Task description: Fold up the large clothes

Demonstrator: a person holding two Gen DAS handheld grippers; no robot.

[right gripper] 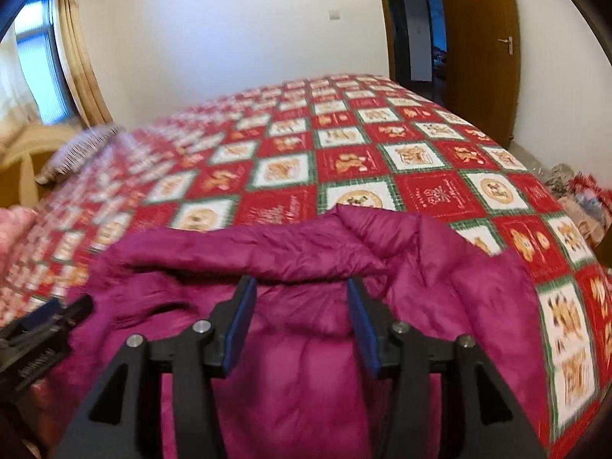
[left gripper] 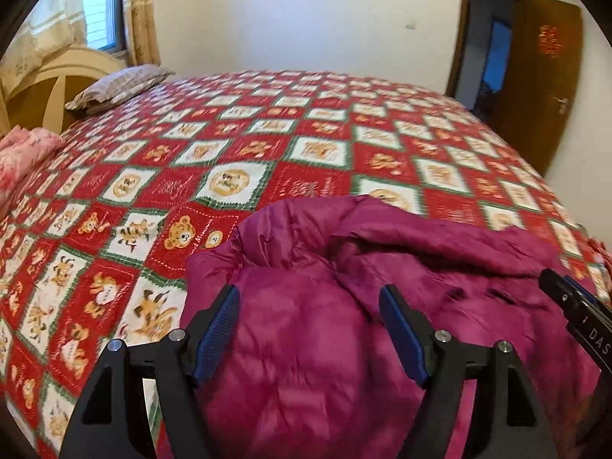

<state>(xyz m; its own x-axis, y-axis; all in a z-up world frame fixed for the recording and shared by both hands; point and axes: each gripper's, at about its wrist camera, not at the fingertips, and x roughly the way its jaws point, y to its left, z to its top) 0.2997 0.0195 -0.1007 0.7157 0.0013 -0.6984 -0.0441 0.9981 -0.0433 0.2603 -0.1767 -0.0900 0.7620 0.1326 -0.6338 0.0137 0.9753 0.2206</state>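
Overhead, both grippers' jaws apart and empty, left gripper [left gripper: 310,329] wider than right gripper [right gripper: 302,323], above magenta jacket [left gripper: 306,344].

The jacket [left gripper: 317,317] is magenta padded cloth with a faint sheen, puffy and creased. Beneath it the bedspread [left gripper: 237,145] is matt printed cloth in red, white and green squares. The left gripper [left gripper: 310,306] and right gripper [right gripper: 298,300] are matt black plastic with ribbed blue pads [left gripper: 216,329] and small shiny metal pins [left gripper: 177,334]. The door [right gripper: 478,57] is smooth brown wood with a metal handle [right gripper: 505,43]. The curtain [right gripper: 78,72] is soft tan cloth in folds, and the pillow [left gripper: 118,86] is matt patterned cloth.
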